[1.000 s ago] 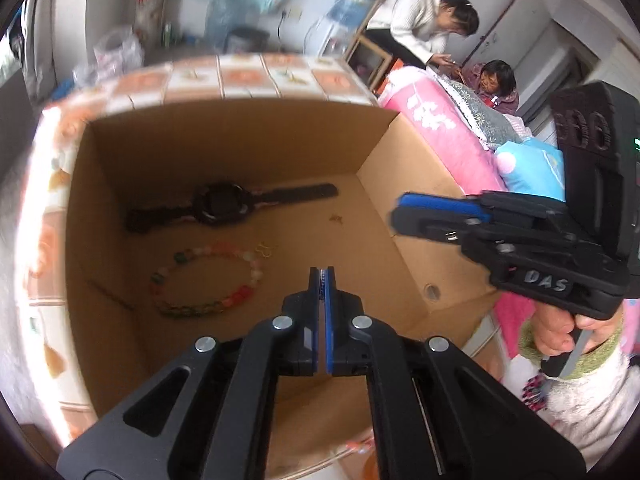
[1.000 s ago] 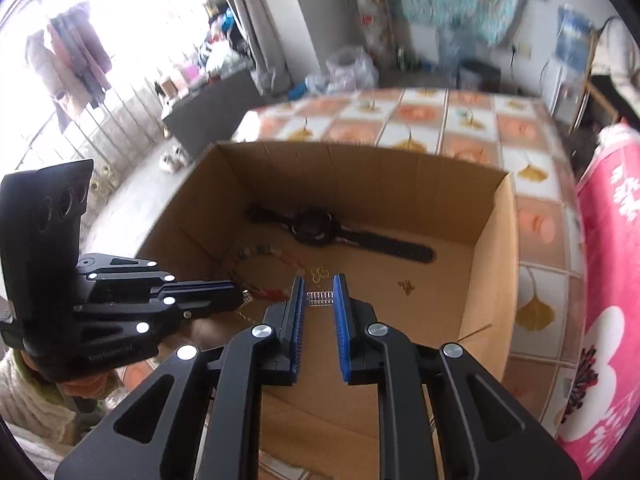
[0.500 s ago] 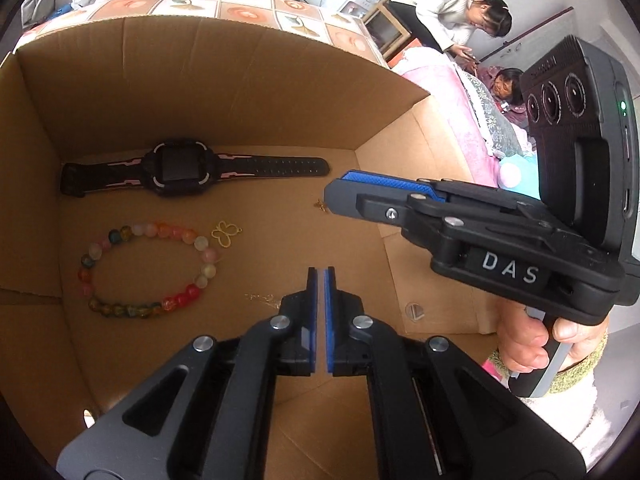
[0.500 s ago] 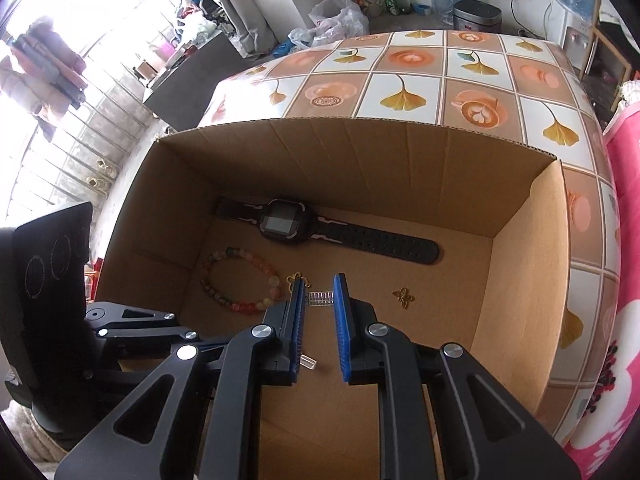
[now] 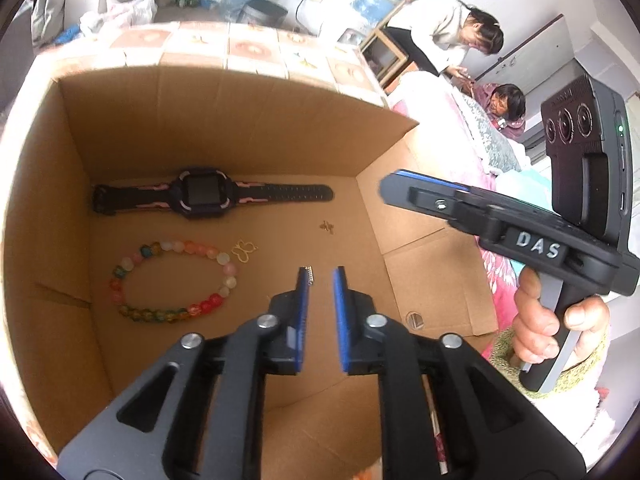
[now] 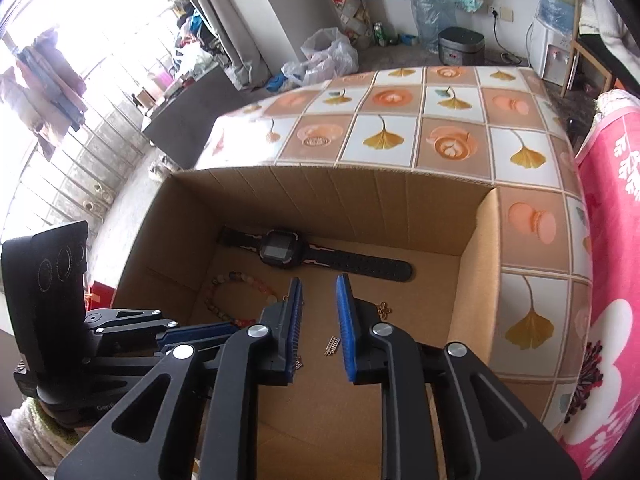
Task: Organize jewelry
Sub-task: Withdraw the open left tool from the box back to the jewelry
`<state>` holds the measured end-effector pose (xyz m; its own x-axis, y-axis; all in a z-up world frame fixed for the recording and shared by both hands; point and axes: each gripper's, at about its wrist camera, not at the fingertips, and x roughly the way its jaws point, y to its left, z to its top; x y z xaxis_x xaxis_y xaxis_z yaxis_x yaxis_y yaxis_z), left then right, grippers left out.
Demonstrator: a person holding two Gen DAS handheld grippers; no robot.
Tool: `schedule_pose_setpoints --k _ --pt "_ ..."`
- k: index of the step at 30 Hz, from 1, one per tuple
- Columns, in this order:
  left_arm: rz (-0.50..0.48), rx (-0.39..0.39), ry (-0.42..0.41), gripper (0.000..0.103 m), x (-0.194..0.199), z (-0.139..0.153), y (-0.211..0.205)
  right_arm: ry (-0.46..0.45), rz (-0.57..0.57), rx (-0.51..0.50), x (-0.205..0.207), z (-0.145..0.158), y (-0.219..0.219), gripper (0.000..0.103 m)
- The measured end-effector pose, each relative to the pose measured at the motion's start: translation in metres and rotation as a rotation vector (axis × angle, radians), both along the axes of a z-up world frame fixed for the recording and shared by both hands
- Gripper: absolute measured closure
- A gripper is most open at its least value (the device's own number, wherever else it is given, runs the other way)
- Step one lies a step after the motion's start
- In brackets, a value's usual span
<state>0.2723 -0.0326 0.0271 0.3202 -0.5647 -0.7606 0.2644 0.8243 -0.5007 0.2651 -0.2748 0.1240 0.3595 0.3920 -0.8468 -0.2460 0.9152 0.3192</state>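
Note:
An open cardboard box [image 5: 224,124] holds a black watch [image 5: 204,196], a coloured bead bracelet [image 5: 172,280], a gold butterfly charm [image 5: 244,250], a small gold charm [image 5: 327,227] and a small silver bar piece [image 5: 310,274]. My left gripper [image 5: 320,276] is open above the box floor, with the silver piece by its left fingertip. My right gripper [image 6: 320,284] is open and empty over the box; the silver piece [image 6: 332,345] lies on the floor between its fingers. The watch [image 6: 296,256] and the small gold charm [image 6: 384,310] also show in the right wrist view.
The box [image 6: 476,240] stands on a table with a tiled leaf-pattern cloth [image 6: 400,120]. A pink bed [image 6: 612,240] is at the right, where two people [image 5: 460,40] are. The right gripper's body [image 5: 540,240] hangs over the box's right wall.
Both grippers have opened. The silver piece that the right gripper held now lies on the box floor. The left gripper was shut before.

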Motion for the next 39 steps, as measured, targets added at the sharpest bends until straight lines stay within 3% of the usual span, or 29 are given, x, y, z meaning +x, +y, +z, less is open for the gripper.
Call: schedule_pose_setpoints --k 3,8,11,15,18,23,26,31,39 --pt "0.001 0.024 -0.059 0.078 -0.015 0.014 0.008 -0.054 -0.017 0.011 -0.015 0.018 -0.008 0.077" --pt "0.007 0.132 -0.238 0.057 -0.064 0.043 0.026 -0.152 -0.036 0.067 -0.058 0.051 -0.029 0.061" --pt "0.005 0.16 -0.3 0.042 -0.097 0.055 0.044 -0.206 -0.029 0.116 -0.094 0.067 -0.04 0.052" --pt "0.011 0.172 -0.344 0.026 -0.134 0.061 0.062 -0.251 -0.018 0.149 -0.141 0.072 -0.046 0.05" --pt "0.027 0.166 -0.323 0.019 -0.155 0.053 0.077 -0.233 -0.019 0.165 -0.169 0.06 -0.047 0.05" --pt "0.056 0.207 -0.235 0.018 -0.17 0.014 0.079 -0.142 -0.041 0.129 -0.201 0.018 -0.038 0.05" --pt "0.054 0.273 -0.187 0.018 -0.172 -0.011 0.073 -0.061 -0.072 0.077 -0.208 -0.015 -0.029 0.05" --pt "0.021 0.383 -0.176 0.018 -0.171 -0.046 0.058 0.012 -0.139 -0.124 -0.208 -0.057 -0.016 0.05" --pt "0.008 0.458 -0.178 0.014 -0.169 -0.071 0.046 0.047 -0.218 -0.194 -0.204 -0.086 -0.014 0.05"
